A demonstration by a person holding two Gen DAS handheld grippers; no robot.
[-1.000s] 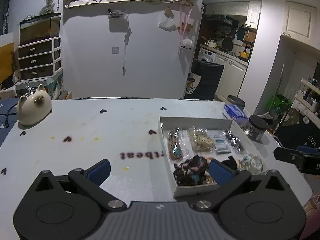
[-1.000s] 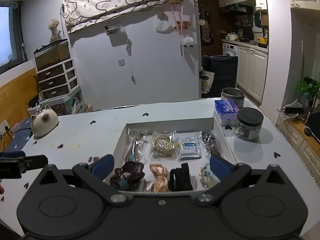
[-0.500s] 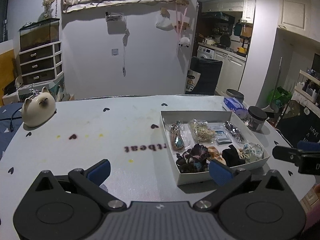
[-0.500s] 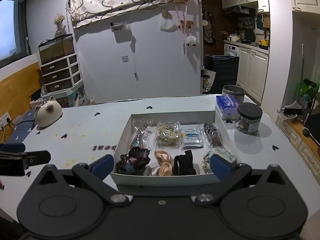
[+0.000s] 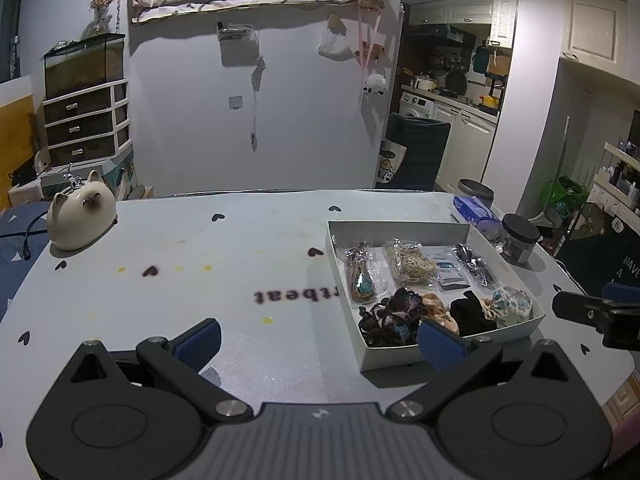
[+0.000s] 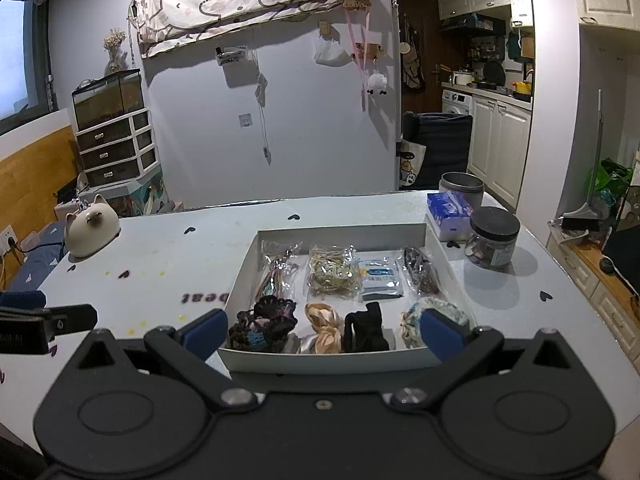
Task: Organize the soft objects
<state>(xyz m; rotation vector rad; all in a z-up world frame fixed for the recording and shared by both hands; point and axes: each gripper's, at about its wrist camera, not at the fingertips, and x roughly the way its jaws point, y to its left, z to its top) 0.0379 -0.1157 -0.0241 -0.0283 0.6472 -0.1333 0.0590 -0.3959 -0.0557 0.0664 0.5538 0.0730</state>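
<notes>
A white box (image 6: pixel 340 236) (image 5: pixel 400 227) sits on the table. Its front row holds a dark crochet scrunchie (image 6: pixel 262 322) (image 5: pixel 390 314), a peach satin scrunchie (image 6: pixel 323 326), a black scrunchie (image 6: pixel 366 326) (image 5: pixel 472 314) and a pale floral scrunchie (image 6: pixel 434 308) (image 5: pixel 510 304). Its back row holds several clear packets (image 6: pixel 332 274). My right gripper (image 6: pixel 324 332) is open and empty, just in front of the box. My left gripper (image 5: pixel 318 342) is open and empty, to the left of the box's front corner.
A cat-shaped ceramic ornament (image 5: pixel 82 216) (image 6: pixel 92 226) stands at the table's far left. A tissue pack (image 6: pixel 448 210), a metal tin (image 6: pixel 462 186) and a black-lidded jar (image 6: pixel 494 236) stand right of the box. The table's edge lies close to the right.
Both grippers have drawn back and up from the box, so it looks smaller and farther. Both have stayed open and empty.
</notes>
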